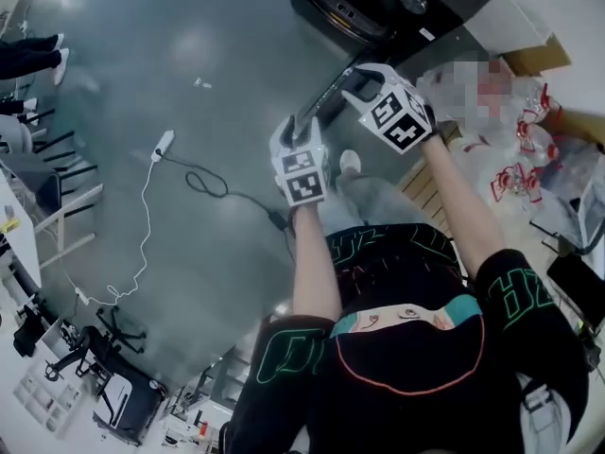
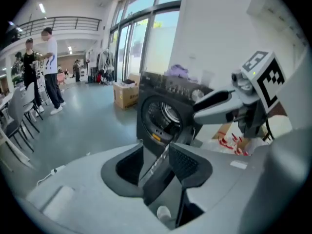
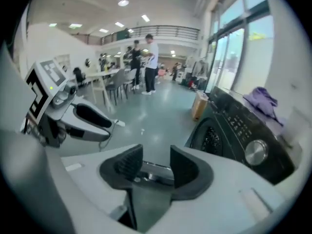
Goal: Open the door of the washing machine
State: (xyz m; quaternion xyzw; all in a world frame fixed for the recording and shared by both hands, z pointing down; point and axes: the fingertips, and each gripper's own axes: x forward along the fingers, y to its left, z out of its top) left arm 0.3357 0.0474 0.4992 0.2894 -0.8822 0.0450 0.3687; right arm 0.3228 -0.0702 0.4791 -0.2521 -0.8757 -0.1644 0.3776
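Glossy grey floor (image 1: 170, 74) fills the head view, with the washing machine (image 1: 359, 8) at one o'clock. Both grippers hover just short of it. The left gripper (image 2: 156, 162) has its jaws gaping wide on nothing, and the right gripper (image 3: 151, 167) has its jaws parted and empty. The drum port (image 2: 161, 116) looks uncovered, so the door seems already open and needs no grip.

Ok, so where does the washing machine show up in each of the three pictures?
Head view: the washing machine is at the top edge, right of centre, cut off by the frame.
Left gripper view: it is in the middle, with its round front towards the camera.
Right gripper view: it is on the right side, seen at an angle.
Shared landmark: the purple cloth on top of it shows in both gripper views.
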